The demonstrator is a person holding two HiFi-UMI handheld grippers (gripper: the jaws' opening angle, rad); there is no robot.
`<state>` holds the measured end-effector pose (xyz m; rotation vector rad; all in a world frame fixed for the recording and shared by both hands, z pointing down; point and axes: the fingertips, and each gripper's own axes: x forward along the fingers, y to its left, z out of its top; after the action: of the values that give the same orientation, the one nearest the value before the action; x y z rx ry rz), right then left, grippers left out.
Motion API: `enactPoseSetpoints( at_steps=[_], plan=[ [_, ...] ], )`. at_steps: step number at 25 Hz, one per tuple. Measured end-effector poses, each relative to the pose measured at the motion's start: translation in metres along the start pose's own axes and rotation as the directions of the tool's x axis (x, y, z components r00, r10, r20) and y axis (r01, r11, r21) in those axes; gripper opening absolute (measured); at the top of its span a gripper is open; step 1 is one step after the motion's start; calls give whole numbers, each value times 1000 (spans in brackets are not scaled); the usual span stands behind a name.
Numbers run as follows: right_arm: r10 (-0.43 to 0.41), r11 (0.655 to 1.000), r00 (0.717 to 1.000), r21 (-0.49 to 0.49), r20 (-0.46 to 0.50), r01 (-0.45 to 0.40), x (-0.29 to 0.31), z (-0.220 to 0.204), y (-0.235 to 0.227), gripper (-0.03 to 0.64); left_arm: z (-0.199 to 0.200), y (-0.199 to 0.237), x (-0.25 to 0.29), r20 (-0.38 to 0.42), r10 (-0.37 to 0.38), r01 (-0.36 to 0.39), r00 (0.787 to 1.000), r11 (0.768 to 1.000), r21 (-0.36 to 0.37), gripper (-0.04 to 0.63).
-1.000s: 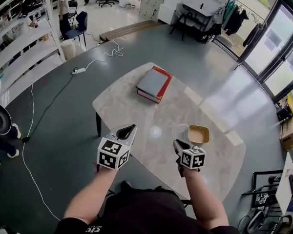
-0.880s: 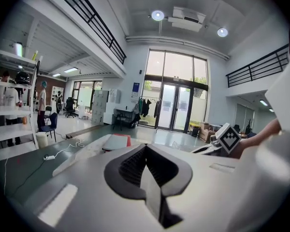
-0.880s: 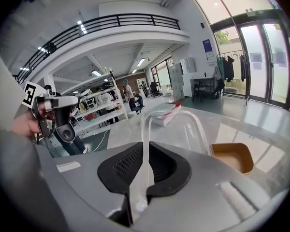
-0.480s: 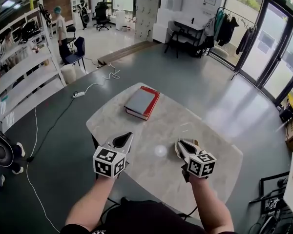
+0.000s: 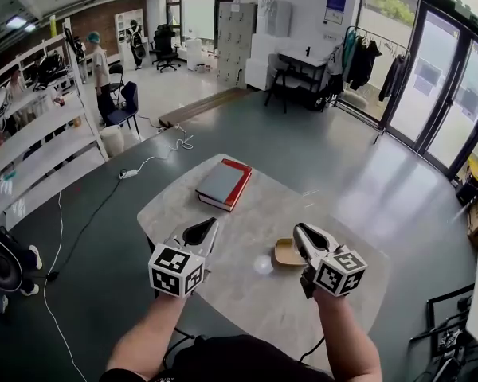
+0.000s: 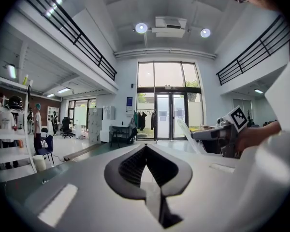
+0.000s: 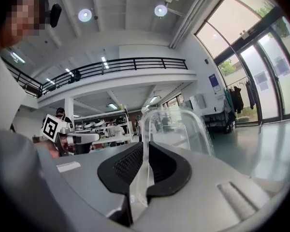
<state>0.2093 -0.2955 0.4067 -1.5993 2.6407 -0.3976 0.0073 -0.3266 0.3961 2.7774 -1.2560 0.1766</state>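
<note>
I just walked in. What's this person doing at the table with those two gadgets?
A person stands at a marble table with a two-jaw gripper in each hand. The right gripper is clamped on the edge of a clear plastic lid, held in the air near a brown tray. The left gripper is shut and holds nothing. A book lies further back on the table.

A pale marble table [image 5: 255, 213] bears a red-edged book [image 5: 221, 185] and a shallow tan tray [image 5: 287, 252].
</note>
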Motion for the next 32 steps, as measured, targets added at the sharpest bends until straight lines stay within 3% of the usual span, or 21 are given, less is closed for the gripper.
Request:
enactPoseSetpoints(
  at_steps=[10,32],
  plan=[
    [46,998,991,-53,124,-40,-13,50,23,49,25,-9,-8,40,-16,14,999,999,50,3],
    [58,993,990,-111,125,-44,-4,51,46,29,24,4,-21,45,7,-8,999,1000,21,3]
  ],
)
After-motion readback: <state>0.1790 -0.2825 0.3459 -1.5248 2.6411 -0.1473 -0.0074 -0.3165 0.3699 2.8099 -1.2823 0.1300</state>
